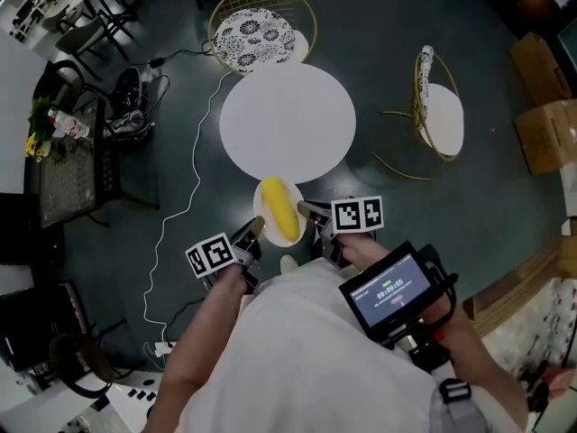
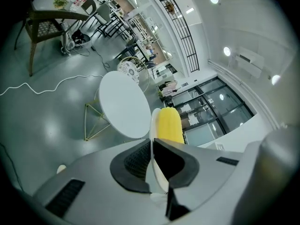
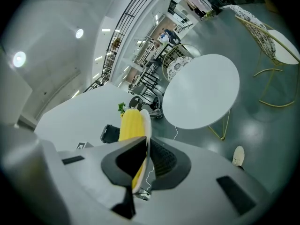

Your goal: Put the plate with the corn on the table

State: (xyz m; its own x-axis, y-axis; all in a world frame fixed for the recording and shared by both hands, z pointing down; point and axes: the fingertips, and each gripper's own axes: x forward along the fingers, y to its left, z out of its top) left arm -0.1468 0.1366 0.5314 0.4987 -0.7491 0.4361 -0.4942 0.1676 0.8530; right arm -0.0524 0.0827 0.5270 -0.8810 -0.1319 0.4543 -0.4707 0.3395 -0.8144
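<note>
**Head view.** The plate (image 1: 261, 198) is hanging over the dark floor in the lower middle of the frame, just below the near edge of the round white table (image 1: 287, 123). The corn (image 1: 280, 209) is lying lengthwise on it. The left gripper (image 1: 255, 230) is pinching the plate's lower-left rim, and the right gripper (image 1: 307, 211) is pinching its right rim. Two wire chairs are standing by the table, one at the top (image 1: 261, 25) and one at the right (image 1: 440, 114).

**Left gripper view.** The jaws, narrowly set, are clamping the plate's thin rim (image 2: 153, 125). The plate is showing edge-on at centre, with the corn (image 2: 169, 125) to its right and the table (image 2: 119, 104) at centre left.

**Right gripper view.** The jaws are likewise clamping the rim (image 3: 147, 123). The corn (image 3: 131, 123) is lying to the plate's left, and the table (image 3: 201, 90) is at the upper right.
</note>
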